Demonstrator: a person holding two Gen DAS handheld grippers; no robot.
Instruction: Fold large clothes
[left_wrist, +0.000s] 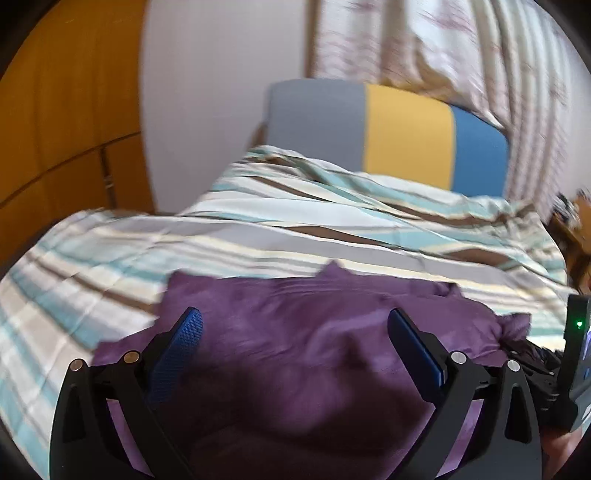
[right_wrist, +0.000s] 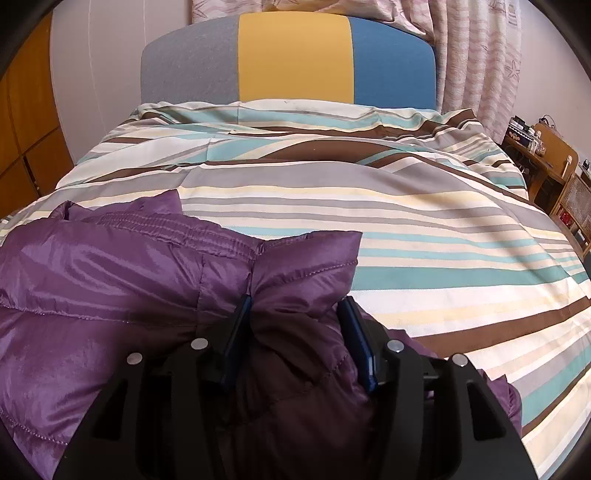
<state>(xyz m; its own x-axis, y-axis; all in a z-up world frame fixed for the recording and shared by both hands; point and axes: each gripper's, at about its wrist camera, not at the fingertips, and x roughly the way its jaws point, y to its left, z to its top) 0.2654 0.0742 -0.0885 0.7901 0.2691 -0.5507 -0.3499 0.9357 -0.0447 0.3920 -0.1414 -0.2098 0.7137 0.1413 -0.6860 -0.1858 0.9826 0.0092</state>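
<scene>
A purple quilted puffer jacket (right_wrist: 110, 280) lies on a bed with a striped duvet (right_wrist: 424, 236). My right gripper (right_wrist: 295, 310) is shut on a bunched fold of the jacket at its right end, with fabric squeezed between the blue pads. In the left wrist view the jacket (left_wrist: 295, 325) lies under and ahead of my left gripper (left_wrist: 295, 325), whose fingers stand wide apart above the fabric and hold nothing. The right gripper's body (left_wrist: 576, 350) shows at the right edge of the left wrist view.
A grey, yellow and blue headboard (right_wrist: 291, 59) stands at the far end of the bed. Pink curtains (right_wrist: 480, 55) hang behind it on the right. A wooden wardrobe (left_wrist: 55, 129) is on the left. A wooden desk and chair (right_wrist: 550, 158) stand beside the bed on the right.
</scene>
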